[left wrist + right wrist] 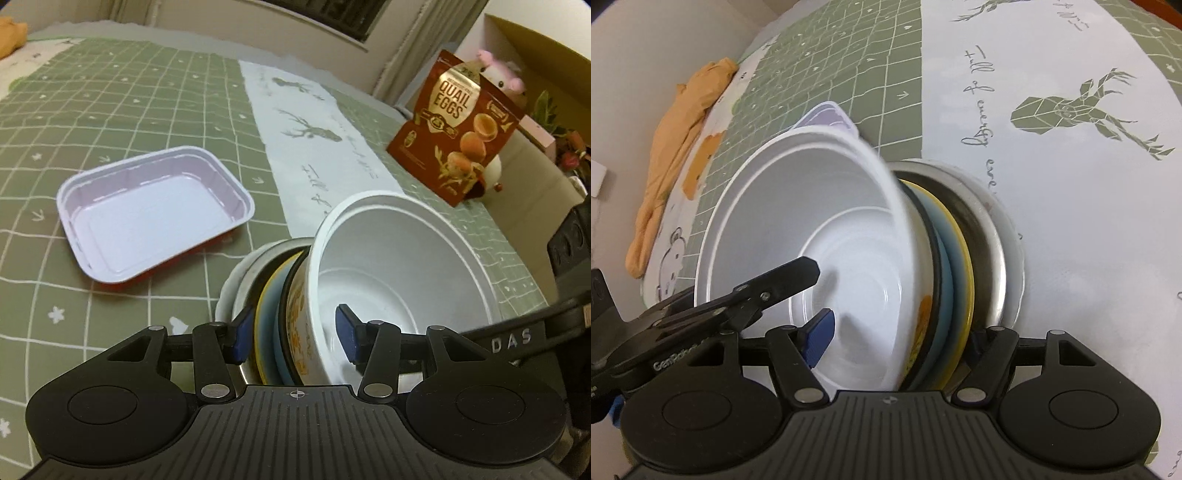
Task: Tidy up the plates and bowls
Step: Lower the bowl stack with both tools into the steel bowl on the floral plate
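Right wrist | right tongs clamp dish stack | far pad hidden

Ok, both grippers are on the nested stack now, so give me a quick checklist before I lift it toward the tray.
1. Left gripper straddles the stack, one pad outside, one inside the white bowl: ok.
2. Right gripper straddles it from the other side: ok.
3. Pads firmly clamped: cannot tell.
4. Stack nested evenly: not ok, it is tipped and the rims fan apart.
5. Tray open and empty: ok.
6. Quail egg bag off the line to the tray: ok.
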